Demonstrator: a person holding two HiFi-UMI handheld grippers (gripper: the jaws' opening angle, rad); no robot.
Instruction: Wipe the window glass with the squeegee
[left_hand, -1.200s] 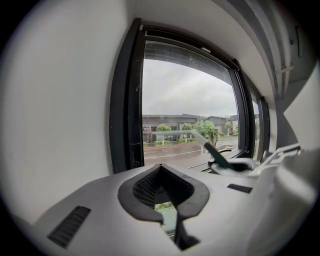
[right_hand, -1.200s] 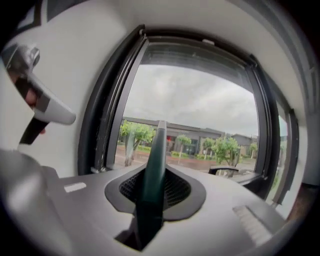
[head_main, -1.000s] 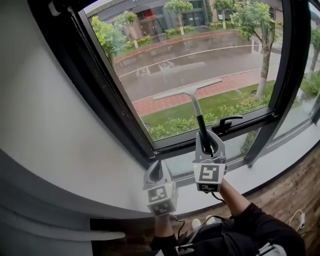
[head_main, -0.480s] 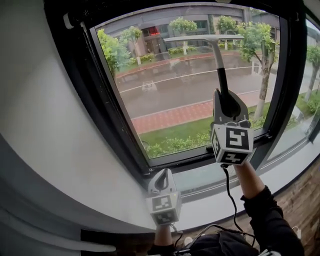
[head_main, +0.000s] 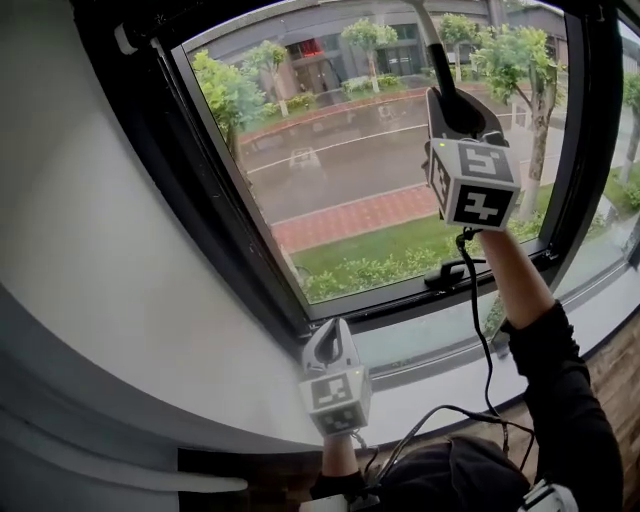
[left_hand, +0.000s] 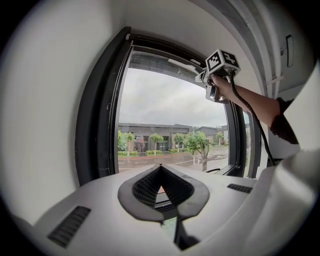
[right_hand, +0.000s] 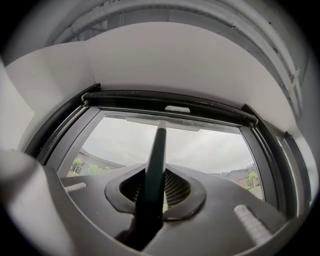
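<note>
My right gripper (head_main: 453, 100) is raised high against the window glass (head_main: 370, 170) and is shut on the squeegee (head_main: 437, 55) by its dark handle. The blade is cut off by the top edge of the head view. In the right gripper view the handle (right_hand: 156, 150) runs up from the right gripper (right_hand: 159, 187) to the pale blade (right_hand: 165, 121), which lies just under the top of the black window frame (right_hand: 170, 102). My left gripper (head_main: 328, 347) hangs low by the sill, shut and holding nothing. The left gripper view shows the left gripper (left_hand: 162, 192) and the raised right gripper (left_hand: 214, 85).
A black window handle (head_main: 452, 272) sticks out on the lower frame below my right arm. A grey sill (head_main: 420, 395) runs under the window, and a white wall (head_main: 90, 250) fills the left. A black cable (head_main: 478, 330) hangs from the right gripper.
My right gripper has carried the squeegee up the glass from the lower pane to the top, so the blade has left the head view. The left gripper has stayed by the sill.
</note>
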